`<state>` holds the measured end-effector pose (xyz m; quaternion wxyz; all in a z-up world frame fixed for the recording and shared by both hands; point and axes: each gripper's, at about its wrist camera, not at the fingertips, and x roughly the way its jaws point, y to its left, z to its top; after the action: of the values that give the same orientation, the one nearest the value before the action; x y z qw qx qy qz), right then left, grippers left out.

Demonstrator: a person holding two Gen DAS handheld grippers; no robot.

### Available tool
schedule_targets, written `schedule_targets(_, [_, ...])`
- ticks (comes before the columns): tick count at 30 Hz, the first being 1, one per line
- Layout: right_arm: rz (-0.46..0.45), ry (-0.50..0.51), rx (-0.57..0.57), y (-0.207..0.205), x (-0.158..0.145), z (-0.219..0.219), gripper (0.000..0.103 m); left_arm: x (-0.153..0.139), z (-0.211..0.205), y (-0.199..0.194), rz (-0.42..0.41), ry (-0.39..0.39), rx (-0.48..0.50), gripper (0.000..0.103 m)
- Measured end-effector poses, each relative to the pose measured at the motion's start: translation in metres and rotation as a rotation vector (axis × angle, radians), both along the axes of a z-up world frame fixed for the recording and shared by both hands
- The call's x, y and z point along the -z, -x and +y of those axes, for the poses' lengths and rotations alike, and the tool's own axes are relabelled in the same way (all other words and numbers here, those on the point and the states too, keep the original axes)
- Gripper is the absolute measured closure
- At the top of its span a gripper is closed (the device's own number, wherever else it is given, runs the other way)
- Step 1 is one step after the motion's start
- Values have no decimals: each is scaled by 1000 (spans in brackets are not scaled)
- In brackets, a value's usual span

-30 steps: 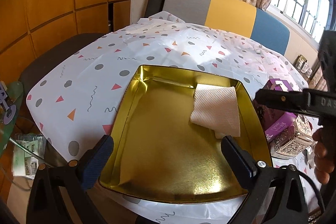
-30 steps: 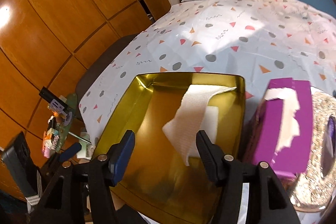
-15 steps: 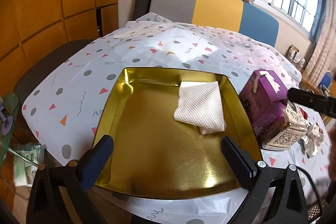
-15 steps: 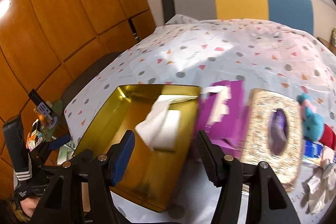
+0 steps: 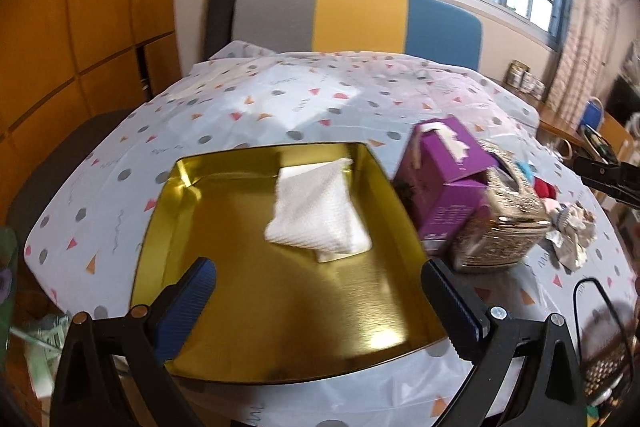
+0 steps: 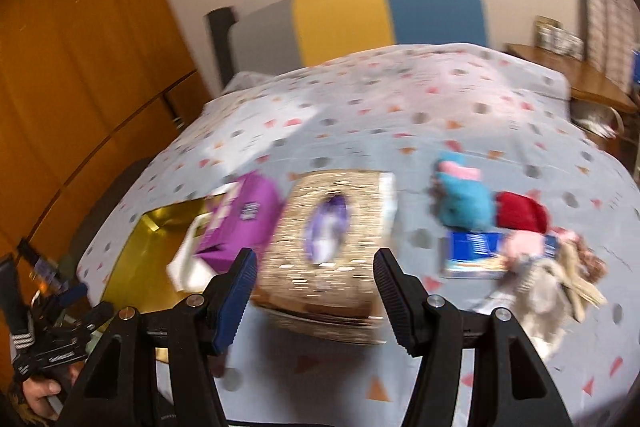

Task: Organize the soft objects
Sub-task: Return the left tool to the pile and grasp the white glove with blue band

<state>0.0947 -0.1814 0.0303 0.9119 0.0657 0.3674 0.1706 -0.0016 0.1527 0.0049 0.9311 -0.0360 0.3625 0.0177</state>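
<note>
— Where does the white folded paper towel [image 5: 320, 215] sit now?

— In my gold metal tray [image 5: 280, 311], toward its far right part, lying flat, a second sheet peeking out beneath its near edge. Its long axis runs from the tray's far wall toward me, with the narrow end pointing far and the broad end near.

— And your jaws?

— Both pairs stand wide apart and hold nothing. My left gripper [image 5: 320, 303] hangs over the near rim of the tray. My right gripper [image 6: 314, 291] is over the glittery gold tissue-box cover [image 6: 332, 239], just right of the purple cardboard tissue box [image 6: 240, 223]; that view is blurred.

— What is left to gather?

— I judge the soft pieces to the right on the patterned desk [image 5: 280, 103]: a teal plush toy [image 6: 464, 203], a red soft piece [image 6: 520, 213] touching it, and a beige crumpled cloth bundle [image 6: 560, 279] nearer to me.

— How would you take one well?

— Come down with the jaws straddling the plush across its narrow width, pinch the bulk and not a loose flap, then lay it in the bare left part of the tray, clear of the towel, so that nothing gets dragged askew.
</note>
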Motion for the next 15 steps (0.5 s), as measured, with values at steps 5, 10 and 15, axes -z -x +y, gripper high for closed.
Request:
schedule_targets(5, [0,-16,152,-1,3,-55,42,-6,-28,-3,-10,-16,90,0])
schedule_targets(10, [0,-49,323,2,6,-106,42,-15,-58,-7,-28,-2,212,0])
schedule_targets(15, [0,-102,524,12,12,-160,42,-27,-90,-18,-20,42,320,1])
